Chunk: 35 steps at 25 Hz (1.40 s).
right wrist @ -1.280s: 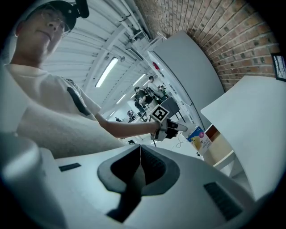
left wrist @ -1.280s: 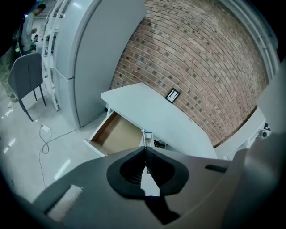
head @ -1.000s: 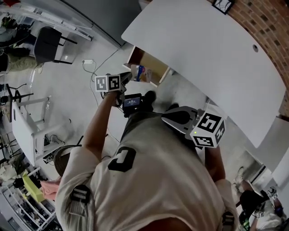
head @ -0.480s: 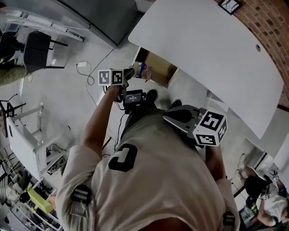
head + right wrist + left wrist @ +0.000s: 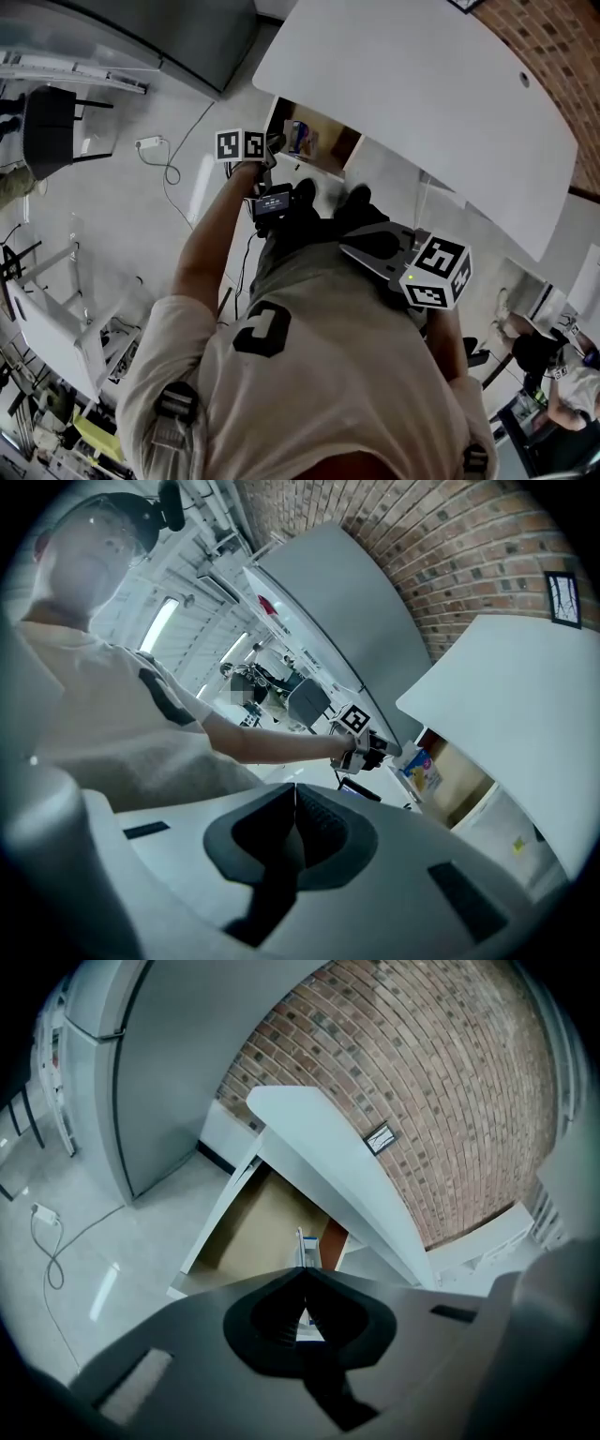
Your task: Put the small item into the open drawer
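Head view: white table [image 5: 422,84], brick wall [image 5: 553,37], grey floor [image 5: 122,206]; left claw [image 5: 304,1269] pinches packet [image 5: 307,1246], right claw [image 5: 295,794] closed.

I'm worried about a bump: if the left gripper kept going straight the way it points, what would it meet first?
Likely the brown floor of the open drawer. The left gripper points down into it, and the packet it holds would touch first; depth is unclear.
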Available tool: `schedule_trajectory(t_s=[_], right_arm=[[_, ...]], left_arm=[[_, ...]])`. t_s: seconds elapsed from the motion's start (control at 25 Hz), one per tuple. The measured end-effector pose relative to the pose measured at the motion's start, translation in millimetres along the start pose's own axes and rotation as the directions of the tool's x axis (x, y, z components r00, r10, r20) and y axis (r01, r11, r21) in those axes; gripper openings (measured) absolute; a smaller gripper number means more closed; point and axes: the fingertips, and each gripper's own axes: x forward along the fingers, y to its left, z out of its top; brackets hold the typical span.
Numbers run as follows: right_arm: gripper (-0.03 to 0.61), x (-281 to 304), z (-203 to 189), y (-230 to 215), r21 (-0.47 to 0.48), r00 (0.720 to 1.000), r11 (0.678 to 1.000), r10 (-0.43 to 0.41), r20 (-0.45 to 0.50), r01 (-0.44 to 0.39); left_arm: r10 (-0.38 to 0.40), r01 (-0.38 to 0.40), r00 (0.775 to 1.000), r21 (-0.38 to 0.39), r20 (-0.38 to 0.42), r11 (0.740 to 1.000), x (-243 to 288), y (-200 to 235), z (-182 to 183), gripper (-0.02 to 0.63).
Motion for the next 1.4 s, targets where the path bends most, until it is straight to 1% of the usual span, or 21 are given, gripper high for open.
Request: schedule_trajectory(t_s=[0.12,0.28,0.48,0.76,0.96,1.4], right_arm=[[0.005,-8,-2,-7,0.027,1.0,1.0,-0.003,0.008,0.003],[0.006,-17,11,-24,0.031,1.0,0.999,0.016,0.018,-0.016],[0.006,-28,11,-34,0.022,0.998,0.998,0.063,-0.021,-0.063],[0.006,-42,4,-50,0.054,0.995,0.995,0.083,-0.059,-0.08],[0.006,-43,-9,-52,0.09,0.991,0.992,0.092,-0.094,-0.083],[0.006,-26,-31,-51,0.142,0.98,0.987,0.097,-0.173,-0.072]], left_arm=[[0.001,-0.001,1.0,-0.015,-0.022,1.0,16,-1,-3,0.002],[0.01,-0.011,0.999,-0.027,-0.031,1.0,28,-3,9,0.003],[0.006,-0.008,1.0,-0.067,-0.029,0.998,38,-11,11,0.002],[0.026,-0.03,0.999,-0.105,-0.04,0.994,67,-1,14,0.002],[0.056,-0.061,0.997,-0.078,-0.055,0.995,85,13,5,0.002],[0.059,-0.058,0.998,0.02,-0.034,0.998,109,34,3,0.003]])
